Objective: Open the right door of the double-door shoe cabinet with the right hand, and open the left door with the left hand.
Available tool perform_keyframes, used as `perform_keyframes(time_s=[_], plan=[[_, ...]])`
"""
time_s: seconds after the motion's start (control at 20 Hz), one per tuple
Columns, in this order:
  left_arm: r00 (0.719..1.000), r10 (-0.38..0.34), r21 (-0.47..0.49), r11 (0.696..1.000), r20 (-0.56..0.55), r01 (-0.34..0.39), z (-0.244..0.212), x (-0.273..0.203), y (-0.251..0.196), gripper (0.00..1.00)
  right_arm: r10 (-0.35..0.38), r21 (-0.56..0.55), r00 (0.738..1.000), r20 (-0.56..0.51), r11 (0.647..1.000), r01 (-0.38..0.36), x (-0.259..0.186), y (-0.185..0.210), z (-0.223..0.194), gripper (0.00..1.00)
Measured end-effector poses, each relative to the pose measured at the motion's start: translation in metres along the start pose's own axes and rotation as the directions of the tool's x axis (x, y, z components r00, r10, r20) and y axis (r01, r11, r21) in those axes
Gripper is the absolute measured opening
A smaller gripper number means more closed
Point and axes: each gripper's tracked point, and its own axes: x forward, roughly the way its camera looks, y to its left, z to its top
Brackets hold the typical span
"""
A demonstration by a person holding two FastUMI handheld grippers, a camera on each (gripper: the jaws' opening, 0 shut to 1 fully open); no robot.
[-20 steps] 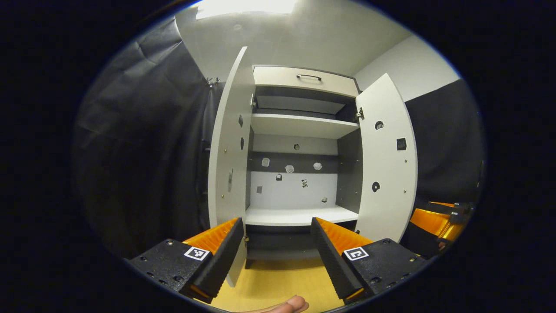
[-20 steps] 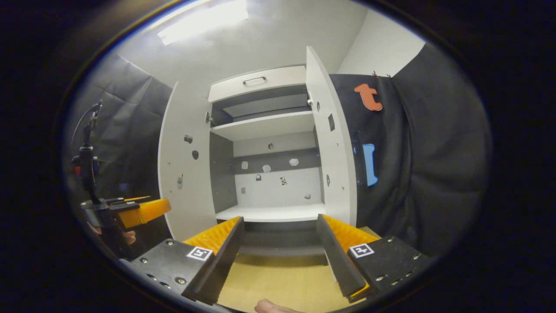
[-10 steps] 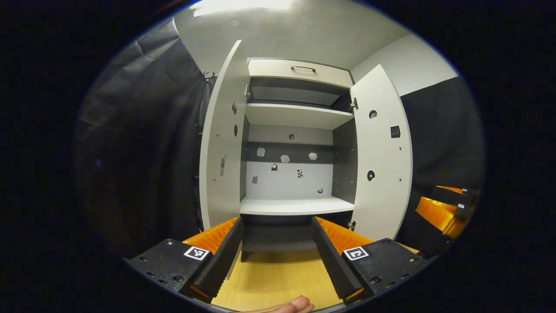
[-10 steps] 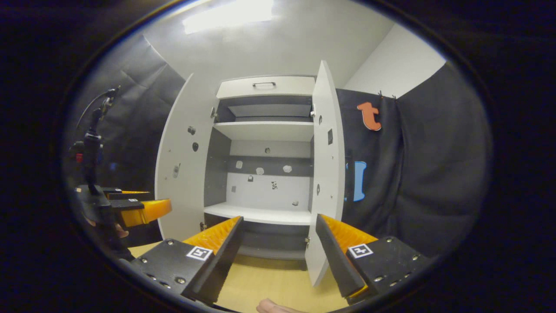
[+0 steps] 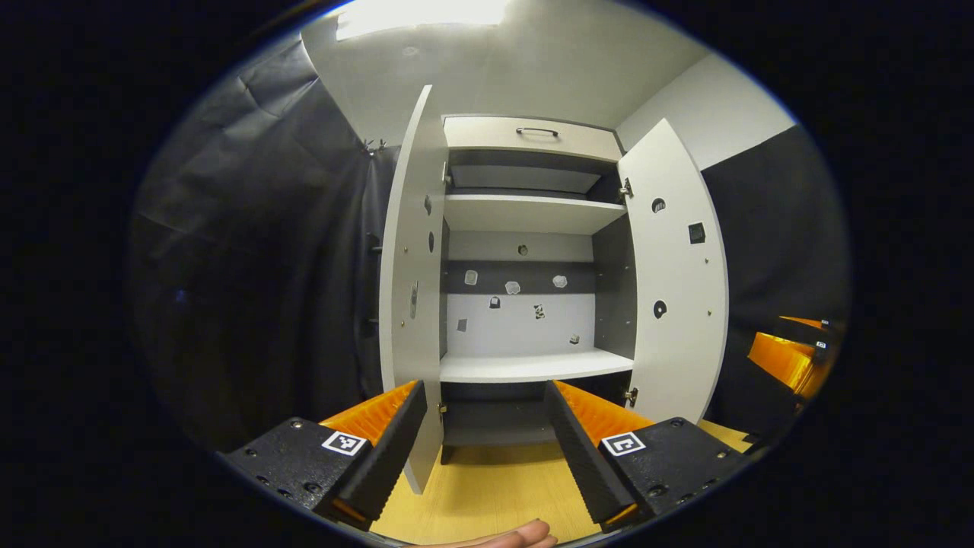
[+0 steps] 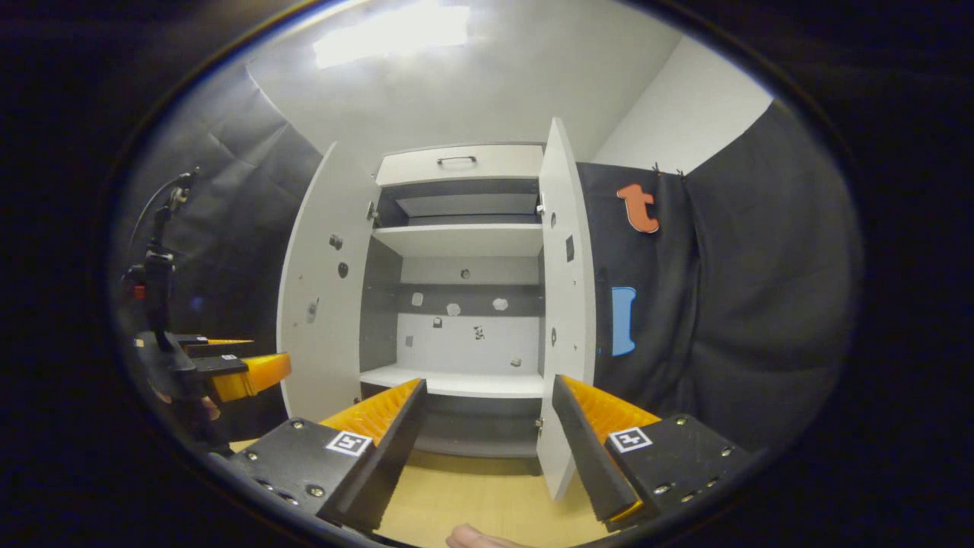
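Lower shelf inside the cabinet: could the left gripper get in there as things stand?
Probably yes. Both doors, left and right, stand swung wide, the left gripper is open and empty, and the lower shelf lies straight ahead of it with nothing between.

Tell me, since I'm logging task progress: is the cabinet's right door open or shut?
Open. The right door stands swung out edge-on, baring the shelves behind it.
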Motion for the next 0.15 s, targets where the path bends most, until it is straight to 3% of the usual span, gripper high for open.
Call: perform_keyframes(time_s=[0.15], plan=[[1.0,-0.006,-0.013,1.0,0.002,0.006,-0.0006,-0.0041,-0.0051,0.96,0.004,-0.004,1.0,-0.004,1.0,-0.004,0.0,-0.0006,-0.0029,0.97]])
